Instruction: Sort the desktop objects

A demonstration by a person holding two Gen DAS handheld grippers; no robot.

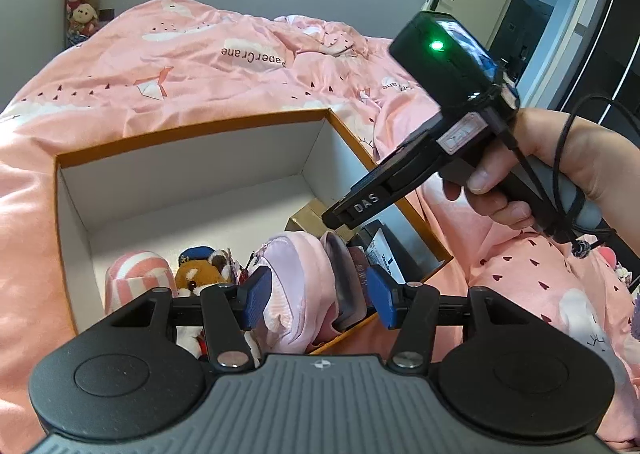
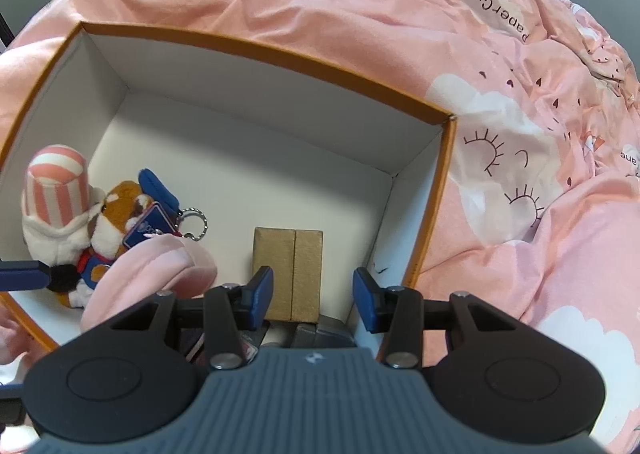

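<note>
Jaws of the left gripper (image 1: 316,296) wide, loose around the soft pink cloth pouch (image 1: 296,286) lying inside the orange-edged white cardboard box (image 1: 192,158), right gripper (image 2: 313,300) jaws half wide, empty, over the small brown cardboard packet (image 2: 288,270).

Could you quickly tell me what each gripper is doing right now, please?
Left gripper: open, fingers either side of the pink pouch in the box, not pressing it.
Right gripper: open over the small brown carton, holding nothing.

One box (image 2: 256,50) holds perhaps two plush toys (image 2: 100,230), one pouch (image 2: 152,270), one carton (image 2: 288,270).
</note>
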